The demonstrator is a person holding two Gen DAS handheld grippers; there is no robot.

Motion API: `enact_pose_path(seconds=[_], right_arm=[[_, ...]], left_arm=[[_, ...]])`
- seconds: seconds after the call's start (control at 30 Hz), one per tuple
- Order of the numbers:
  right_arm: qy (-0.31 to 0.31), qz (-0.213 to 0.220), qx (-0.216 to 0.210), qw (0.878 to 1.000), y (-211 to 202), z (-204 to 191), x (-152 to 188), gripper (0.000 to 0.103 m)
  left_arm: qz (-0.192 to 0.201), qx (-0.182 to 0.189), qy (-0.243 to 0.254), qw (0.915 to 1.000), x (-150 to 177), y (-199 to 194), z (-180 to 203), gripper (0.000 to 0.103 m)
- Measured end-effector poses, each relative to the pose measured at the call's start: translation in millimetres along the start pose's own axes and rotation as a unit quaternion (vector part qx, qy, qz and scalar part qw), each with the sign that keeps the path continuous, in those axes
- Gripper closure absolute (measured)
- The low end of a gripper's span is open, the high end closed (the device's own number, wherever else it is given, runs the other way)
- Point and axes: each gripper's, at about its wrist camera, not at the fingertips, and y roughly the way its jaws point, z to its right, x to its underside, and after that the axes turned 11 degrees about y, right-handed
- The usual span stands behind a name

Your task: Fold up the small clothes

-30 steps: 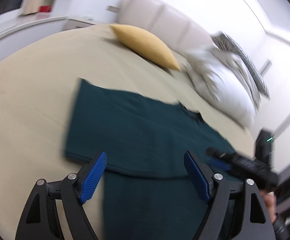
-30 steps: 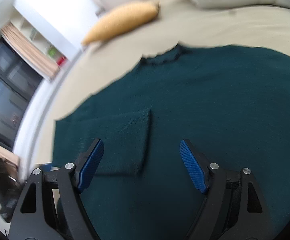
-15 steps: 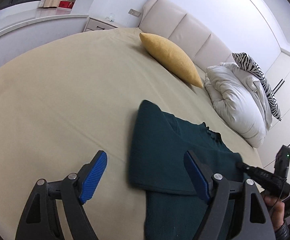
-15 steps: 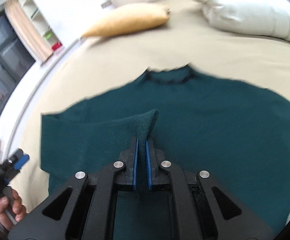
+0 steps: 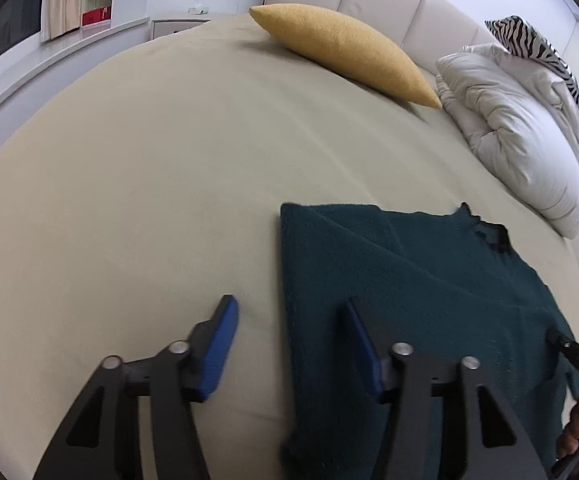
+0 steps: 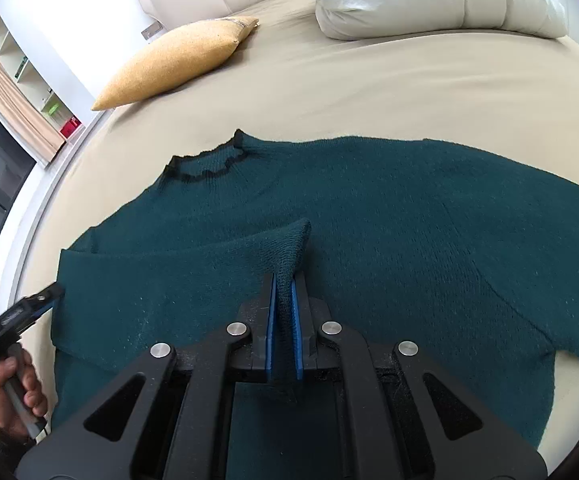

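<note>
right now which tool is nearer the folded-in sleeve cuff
Right. The right tool is shut on the sleeve cuff, lifting it over the green sweater. The left tool is closing astride the sweater's folded side edge, away from the cuff.

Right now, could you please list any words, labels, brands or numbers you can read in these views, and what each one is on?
None can be read.
Label on the left gripper's handle: too small and blurred.
Red box on the shelf: no legible print.
Green sweater: no tag showing.

Matt knitted sweater (image 6: 369,216), smooth bedsheet (image 5: 169,168)
</note>
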Motion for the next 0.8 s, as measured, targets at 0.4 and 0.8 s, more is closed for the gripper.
enact_pose_path(seconds=[0.4, 0.8], right_arm=[[-0.006, 0.014, 0.022, 1.000, 9, 7, 4, 0.098], [-0.005, 0.015, 0.034, 0.999, 24, 14, 1, 0.098]], left_arm=[[0.001, -0.012, 0.019, 0.9997, 2, 12, 2, 0.093], [0.023, -0.019, 0.030, 0.9991, 8, 15, 2, 0.092]])
